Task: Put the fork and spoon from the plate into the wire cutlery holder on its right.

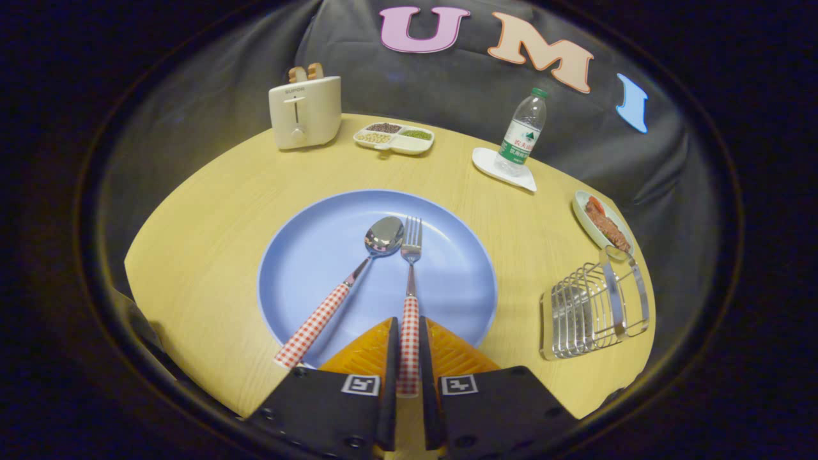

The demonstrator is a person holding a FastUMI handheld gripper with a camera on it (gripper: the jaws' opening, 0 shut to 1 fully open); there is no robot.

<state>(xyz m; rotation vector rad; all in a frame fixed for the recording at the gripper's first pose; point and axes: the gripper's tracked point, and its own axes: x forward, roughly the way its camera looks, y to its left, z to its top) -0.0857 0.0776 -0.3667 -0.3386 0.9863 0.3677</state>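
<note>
Gripper view: the gripper (409,358) is clamping both fingers on the fork (410,300) handle, tines pointing straight ahead over the plate (307,255); the spoon (345,287) is lying angled alongside.

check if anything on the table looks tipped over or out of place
Nothing looks spilled or damaged. The wire cutlery holder seems to lie on its side rather than upright, right of the blue plate. The claw is shut on the fork handle; the spoon lies slanted beside it.
</note>
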